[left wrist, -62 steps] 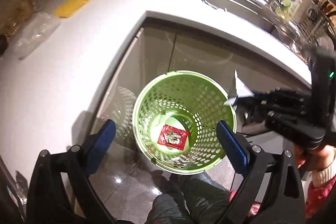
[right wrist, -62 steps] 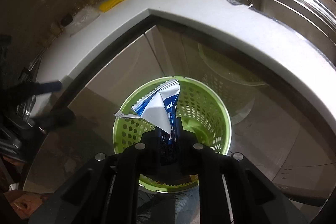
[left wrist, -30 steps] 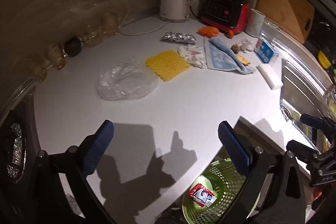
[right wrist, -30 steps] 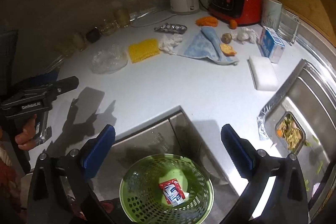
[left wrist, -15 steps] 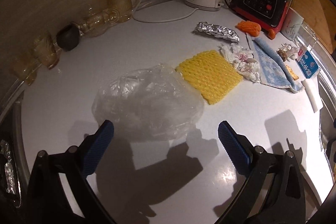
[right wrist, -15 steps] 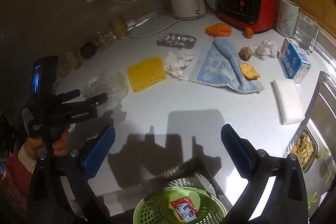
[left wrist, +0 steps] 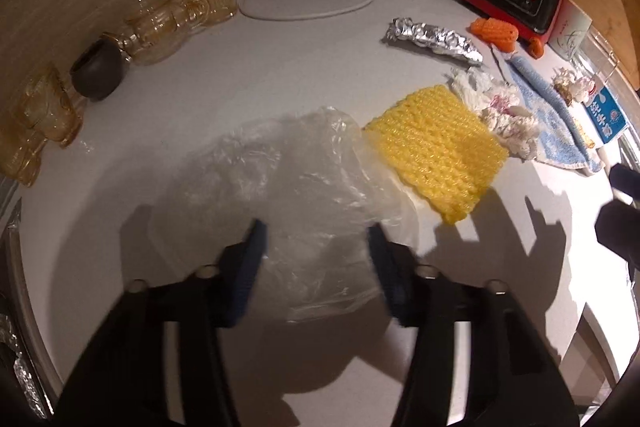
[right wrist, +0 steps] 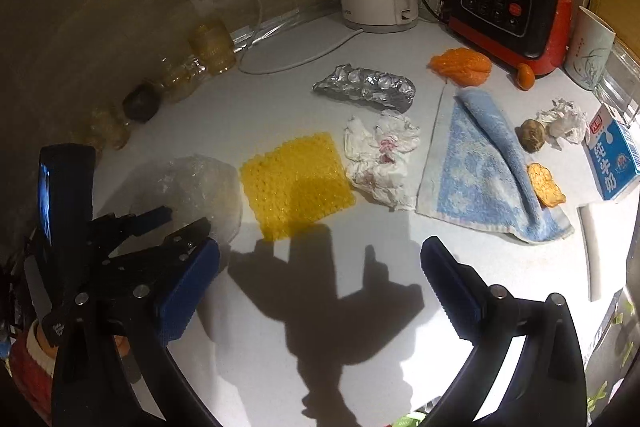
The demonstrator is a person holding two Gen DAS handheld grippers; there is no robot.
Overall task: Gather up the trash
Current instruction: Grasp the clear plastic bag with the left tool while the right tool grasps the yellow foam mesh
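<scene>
The left gripper point(left wrist: 316, 259) is motion-blurred, its jaws apart around the near edge of the clear plastic bag point(left wrist: 296, 179); whether the pads touch the film cannot be told. The bag lies crumpled on the counter point(left wrist: 248, 67), its far corner just beside the yellow mat point(left wrist: 436, 151). What the bag holds cannot be made out. The right gripper point(right wrist: 320, 287) hangs over bare counter, jaws wide apart and holding nothing. Beyond it lie the foil point(right wrist: 364, 87), tissue point(right wrist: 380, 155) and towel point(right wrist: 484, 163). The milk carton point(right wrist: 612, 159) is cut off at the edge.
</scene>
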